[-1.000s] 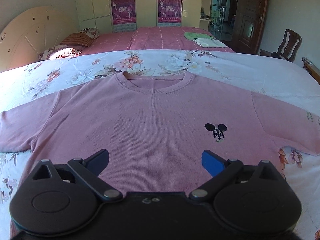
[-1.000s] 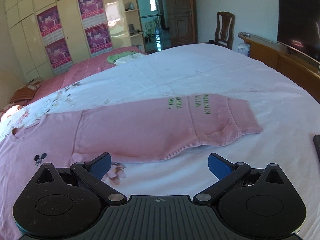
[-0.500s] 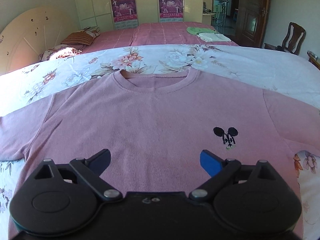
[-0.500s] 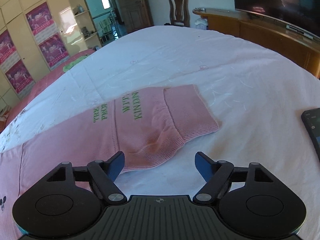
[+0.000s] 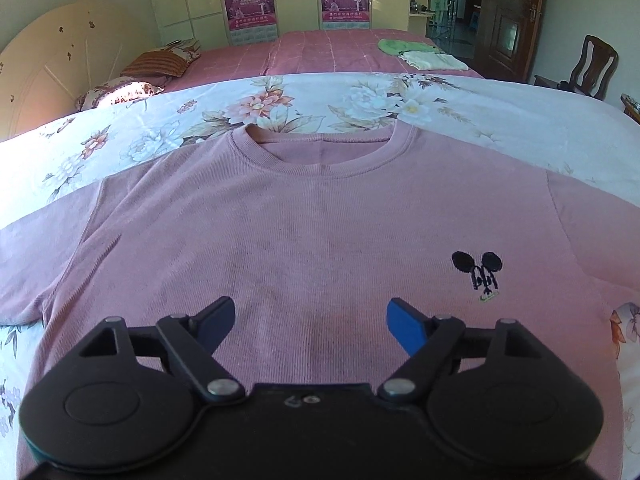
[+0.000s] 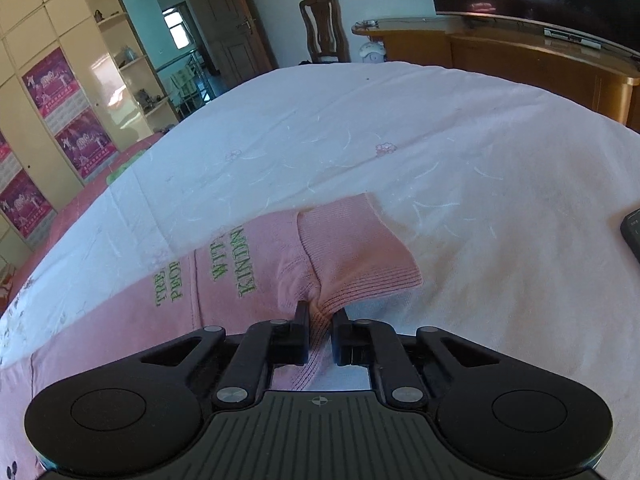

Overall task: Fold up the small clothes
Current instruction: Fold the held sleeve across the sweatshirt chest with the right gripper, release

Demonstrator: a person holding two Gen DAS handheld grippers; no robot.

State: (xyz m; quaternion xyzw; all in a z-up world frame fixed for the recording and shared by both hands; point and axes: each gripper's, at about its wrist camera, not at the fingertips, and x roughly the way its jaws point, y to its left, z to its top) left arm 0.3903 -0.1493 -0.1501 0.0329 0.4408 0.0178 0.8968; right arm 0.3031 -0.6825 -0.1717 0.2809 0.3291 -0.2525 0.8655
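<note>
1. The pink sweater lies face up and spread flat on the floral bedspread, its neckline pointing away from me. In the left wrist view the body shows no fold, and both shoulders run out to the sides of the frame.

2. My left gripper hovers low over the lower chest of the sweater. Its jaws are closing but stand wide apart, with only flat cloth below them and nothing pinched between the pads.

3. My right gripper is clamped on the sleeve cuff. The ribbed edge bunches up into the narrow gap between the two fingers, so I read this as a firm pinch on the cuff's near corner.

4. The sleeve, with its green lettering, lies stretched out flat across the white part of the bedspread, well clear of the dark phone at the frame's right edge.

5. Progress, as I judge it: the garment is laid out and one sleeve is gripped, but no fold is made yet. The task is at its very beginning.

6. What remains, as I judge it: carry this sleeve in over the body, do likewise with the other one, then fold the body over and square it up.

7. Folded clothes already sit on the far pink bed.
</note>
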